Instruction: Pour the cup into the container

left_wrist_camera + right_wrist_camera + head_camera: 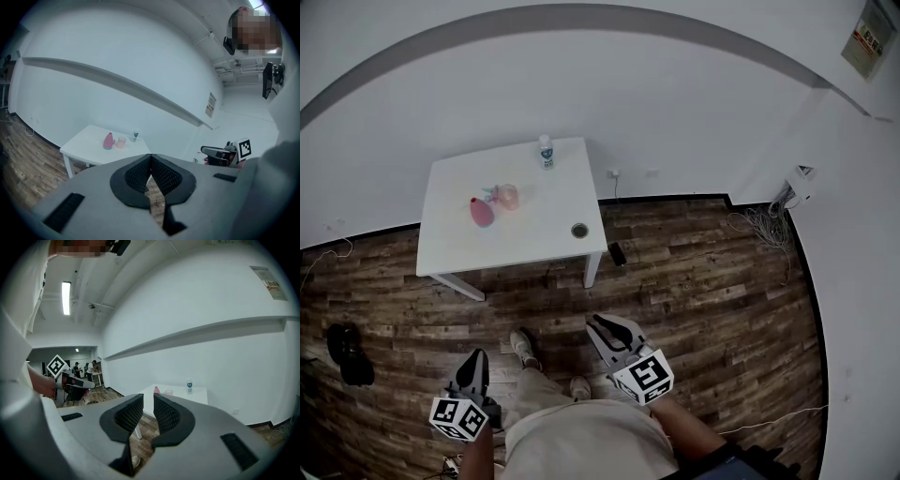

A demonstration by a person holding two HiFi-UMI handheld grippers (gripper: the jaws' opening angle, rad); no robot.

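- Both pairs of jaws are closed and hold nothing. On the left gripper (150,163) the pads meet at the tips. On the right gripper (148,401) only a thin slit stays between them.
- The cup (509,196), pale pink and see-through, stands on the white bench (534,239), well ahead of the person. It is just beside the pink container (481,213) with the narrow top; whether they touch I cannot tell.
- A water bottle (546,152) stands near the far edge of the bench, apart from those two. A small round thing (579,230) lies near the front right corner.
- The far edge of the bench is close to the white wall (675,103). Its front and both sides open to the wooden floor (712,300), and a wide strip of floor lies between person and bench.
- On the floor, a dark flat object (617,253) lies by the right front leg of the bench. Black shoes (347,352) are far to the left, and cables (764,225) are by the right wall.
- Both grippers are held low beside the person's legs and point toward the bench, a little downward.
- Only the right gripper view shows a further room with people (86,369) and a ceiling lamp (66,297). Only the head view shows the round thing and the things on the floor.
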